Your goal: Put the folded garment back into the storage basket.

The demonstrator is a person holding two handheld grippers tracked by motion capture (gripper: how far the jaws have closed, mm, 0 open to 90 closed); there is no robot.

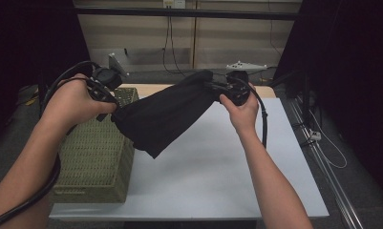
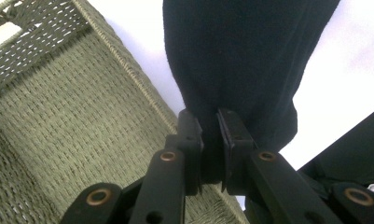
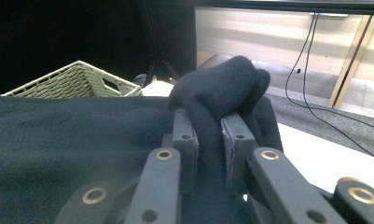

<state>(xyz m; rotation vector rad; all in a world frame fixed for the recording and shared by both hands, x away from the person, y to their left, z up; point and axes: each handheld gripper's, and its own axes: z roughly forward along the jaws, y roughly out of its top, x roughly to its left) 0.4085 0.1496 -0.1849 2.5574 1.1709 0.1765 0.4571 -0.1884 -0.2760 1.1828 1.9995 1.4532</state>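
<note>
Dark room, pale wall panels and hanging cables behind; white table (image 1: 218, 162) lit from above.

High view: black cloth (image 1: 165, 112) held in the air between both grippers, sagging toward the table, its lower corner hanging just above the surface. Left hand (image 1: 77, 102) raised over the woven basket (image 1: 96, 157) at the table's left edge, left gripper (image 1: 113, 102) pointing inward at the cloth's near end. Right hand (image 1: 240, 110) higher and farther back, right gripper (image 1: 213, 87) at the cloth's far end.

Left gripper view: jaws narrow, pinching a fold of cloth (image 2: 236, 60); basket wall (image 2: 72, 121) alongside.

Right gripper view: jaws narrow, clamped on bunched cloth (image 3: 217, 93); basket (image 3: 77, 79) beyond.
</note>
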